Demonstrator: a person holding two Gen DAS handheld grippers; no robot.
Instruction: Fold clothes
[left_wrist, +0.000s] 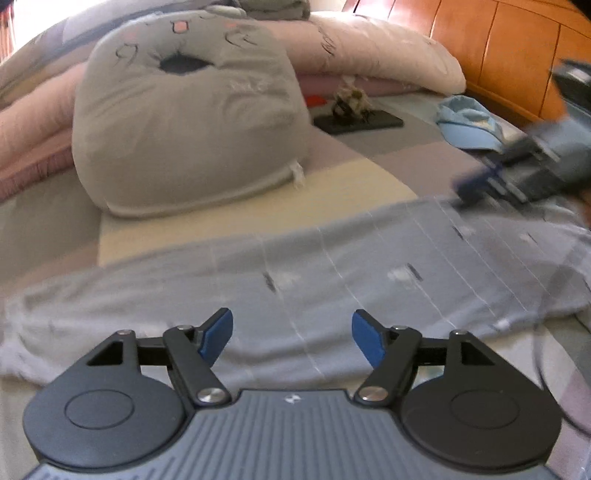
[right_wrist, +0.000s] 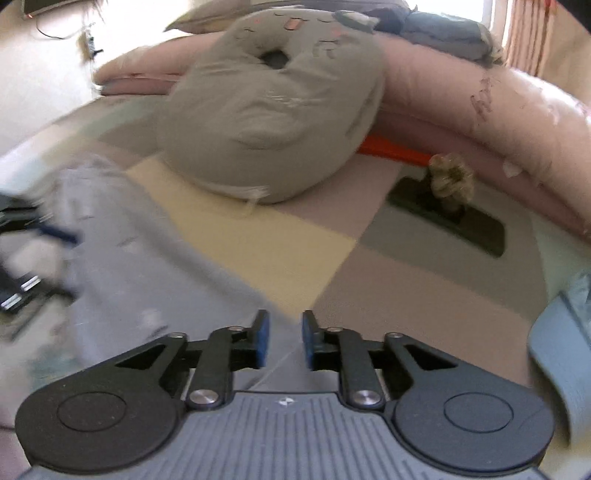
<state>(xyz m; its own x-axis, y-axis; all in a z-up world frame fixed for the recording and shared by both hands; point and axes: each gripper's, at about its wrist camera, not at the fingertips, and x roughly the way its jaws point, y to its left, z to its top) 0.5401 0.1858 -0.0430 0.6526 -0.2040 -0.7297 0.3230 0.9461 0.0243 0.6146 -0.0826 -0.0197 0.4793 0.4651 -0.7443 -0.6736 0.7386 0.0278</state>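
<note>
Right wrist alone shows orange bar (right_wrist: 393, 148) (blurred).

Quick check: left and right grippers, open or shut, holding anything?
Left gripper: open, empty, above the grey garment.
Right gripper: open with a narrow gap, holding nothing.

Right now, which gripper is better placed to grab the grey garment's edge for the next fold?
Probably the right gripper: its narrowly open fingers sit at the grey garment's edge. The left gripper is wide open over mid-cloth, with no edge between its fingers.
</note>
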